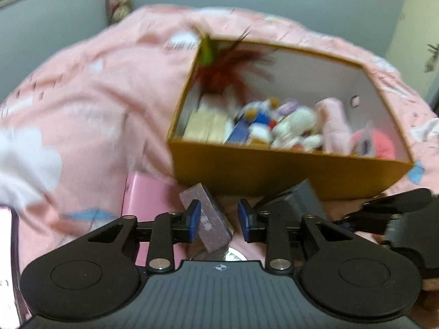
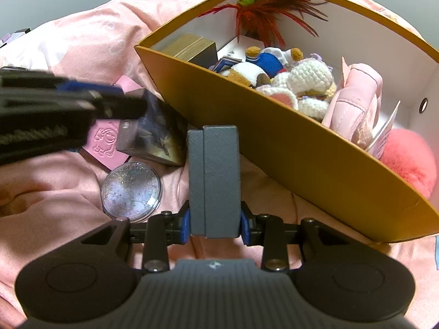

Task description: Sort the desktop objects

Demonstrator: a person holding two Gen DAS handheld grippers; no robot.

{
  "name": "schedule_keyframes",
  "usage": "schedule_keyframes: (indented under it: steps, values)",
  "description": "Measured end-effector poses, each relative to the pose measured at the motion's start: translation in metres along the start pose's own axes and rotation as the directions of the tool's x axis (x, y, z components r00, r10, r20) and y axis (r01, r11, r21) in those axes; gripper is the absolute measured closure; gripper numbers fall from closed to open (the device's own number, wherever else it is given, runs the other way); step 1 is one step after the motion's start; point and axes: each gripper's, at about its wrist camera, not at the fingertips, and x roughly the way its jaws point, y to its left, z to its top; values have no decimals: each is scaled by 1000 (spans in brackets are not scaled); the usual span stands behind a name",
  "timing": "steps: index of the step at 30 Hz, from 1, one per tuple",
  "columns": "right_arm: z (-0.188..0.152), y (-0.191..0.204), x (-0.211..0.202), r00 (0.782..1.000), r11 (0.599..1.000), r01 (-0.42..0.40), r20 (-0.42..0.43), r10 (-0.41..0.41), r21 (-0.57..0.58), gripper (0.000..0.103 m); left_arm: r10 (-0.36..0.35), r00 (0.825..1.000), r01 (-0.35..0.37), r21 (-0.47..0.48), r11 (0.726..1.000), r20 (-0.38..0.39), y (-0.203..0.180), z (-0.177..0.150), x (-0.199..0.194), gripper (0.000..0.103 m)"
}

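- The right gripper (image 2: 214,226) is clamped on a grey textured case (image 2: 212,175), its blue pads pressing both long sides near the bottom end; the case stands upright just outside the near wall of the mustard-yellow box (image 2: 274,148).
- The left gripper (image 1: 219,219) stands partly apart around a mauve rectangular box (image 1: 210,219). The left pad touches it, the right pad shows a clear gap, so I judge nothing is gripped there.
- The mauve box lies tilted on the pink bedding (image 1: 96,87), leaning by the yellow box's outer wall, beside a pink embossed card (image 2: 108,139) and a round glitter-filled disc (image 2: 131,192).
- The yellow box is already crowded: crocheted toys (image 2: 304,82), a pink padded pouch (image 2: 356,101), a coral pompom (image 2: 408,159) and a feather toy (image 2: 258,8).
- Risk: the grey case is held low, so its tall upper part could swing or slip while it is lifted over the wall, or catch the rim.
- Risk: the soft bedding gives no firm base; pressing on the mauve box could push it under the yellow box or onto the disc.
- Risk: the two grippers work close together and could knock each other.
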Motion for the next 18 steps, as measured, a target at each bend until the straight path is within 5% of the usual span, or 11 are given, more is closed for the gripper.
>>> schedule_keyframes:
  steps: [2, 13, 18]
  values:
    - [0, 0, 0, 1000, 1000, -1, 0, 1, 1, 67, 17, 1000, -17, -57, 998, -12, 10, 1, 5, 52]
    - [0, 1, 1, 1000, 1000, -1, -4, 1, -3, 67, 16, 999, -23, -155, 988, -50, 29, -3, 9, 52]
    - [0, 1, 1, 1000, 1000, -1, -3, 1, -2, 67, 97, 989, -115, -173, 978, -112, 32, -5, 12, 52]
